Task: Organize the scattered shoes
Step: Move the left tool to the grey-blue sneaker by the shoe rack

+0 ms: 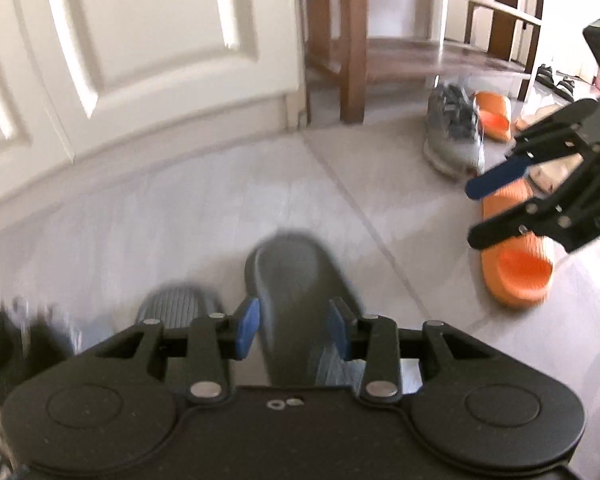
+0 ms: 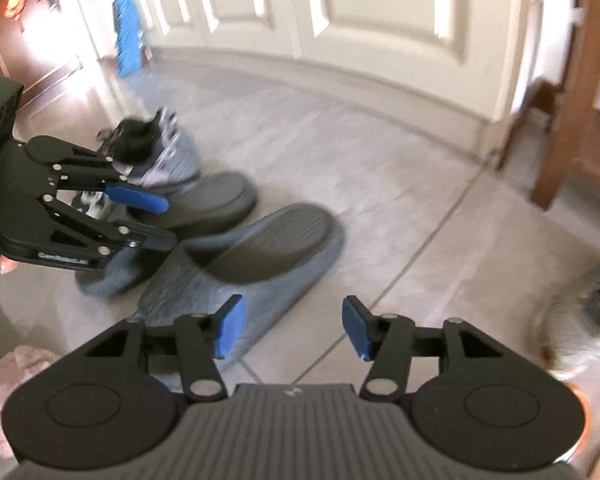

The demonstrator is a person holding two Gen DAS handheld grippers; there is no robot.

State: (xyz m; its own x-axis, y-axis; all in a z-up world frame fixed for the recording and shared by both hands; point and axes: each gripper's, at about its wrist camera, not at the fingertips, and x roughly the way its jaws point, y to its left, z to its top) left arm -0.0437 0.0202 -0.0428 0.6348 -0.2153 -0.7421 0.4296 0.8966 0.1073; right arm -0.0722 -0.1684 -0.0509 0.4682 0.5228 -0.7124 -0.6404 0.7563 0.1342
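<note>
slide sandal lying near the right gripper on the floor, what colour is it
Orange. The sandal shows best in the left wrist view.

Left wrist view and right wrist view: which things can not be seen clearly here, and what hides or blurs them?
- Left wrist view: the beige shoe is mostly hidden behind the right gripper.
- Left wrist view: the dark shoes beyond the wooden shelf are too small to identify.
- Right wrist view: the grey sneaker is cut by the right edge and blurred.
- Right wrist view: the pink object is cut by the left edge.
</note>
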